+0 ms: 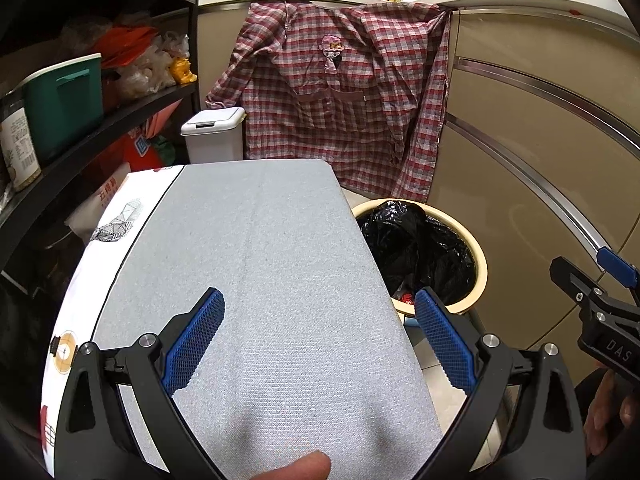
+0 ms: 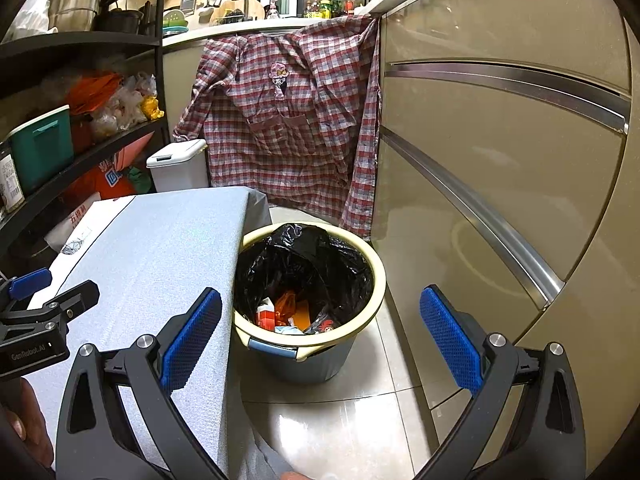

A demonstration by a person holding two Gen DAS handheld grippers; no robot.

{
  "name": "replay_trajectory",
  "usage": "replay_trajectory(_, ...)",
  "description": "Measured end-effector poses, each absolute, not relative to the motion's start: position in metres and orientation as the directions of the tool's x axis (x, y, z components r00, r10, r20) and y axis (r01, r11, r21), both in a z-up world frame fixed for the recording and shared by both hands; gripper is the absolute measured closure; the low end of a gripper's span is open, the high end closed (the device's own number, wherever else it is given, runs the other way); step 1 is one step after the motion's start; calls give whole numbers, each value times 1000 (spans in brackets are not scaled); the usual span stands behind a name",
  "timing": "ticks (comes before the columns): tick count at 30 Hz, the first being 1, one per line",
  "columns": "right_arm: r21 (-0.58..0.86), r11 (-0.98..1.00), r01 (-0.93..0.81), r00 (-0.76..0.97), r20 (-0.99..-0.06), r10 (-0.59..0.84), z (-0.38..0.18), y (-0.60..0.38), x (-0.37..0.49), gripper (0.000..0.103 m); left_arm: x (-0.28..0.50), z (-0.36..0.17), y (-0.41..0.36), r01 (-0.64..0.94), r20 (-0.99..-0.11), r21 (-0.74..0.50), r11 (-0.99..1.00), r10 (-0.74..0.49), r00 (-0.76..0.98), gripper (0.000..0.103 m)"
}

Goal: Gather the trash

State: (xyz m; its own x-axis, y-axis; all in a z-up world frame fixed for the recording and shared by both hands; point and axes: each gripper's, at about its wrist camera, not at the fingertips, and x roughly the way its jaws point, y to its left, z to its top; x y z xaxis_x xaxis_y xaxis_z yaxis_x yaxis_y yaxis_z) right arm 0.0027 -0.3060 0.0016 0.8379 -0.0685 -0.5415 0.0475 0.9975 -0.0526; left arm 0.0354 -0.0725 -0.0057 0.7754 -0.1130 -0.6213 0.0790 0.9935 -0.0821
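with both tools spread wide and holding nothing, the bin [image 2: 310, 300] sits straight ahead of your right gripper [image 2: 320, 336], off to the right of your left gripper [image 1: 318, 340].

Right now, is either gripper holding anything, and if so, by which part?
Nothing is held. The left gripper is open above the grey cloth-covered table, and the right gripper is open above the trash bin.
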Motion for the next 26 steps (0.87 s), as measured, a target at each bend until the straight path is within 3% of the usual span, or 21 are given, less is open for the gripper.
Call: replay_trajectory(26,-55,997,46,839,-540,-68,3,-306,3,5,37,-7,-73,86,-629,-91,992,-124,767,10)
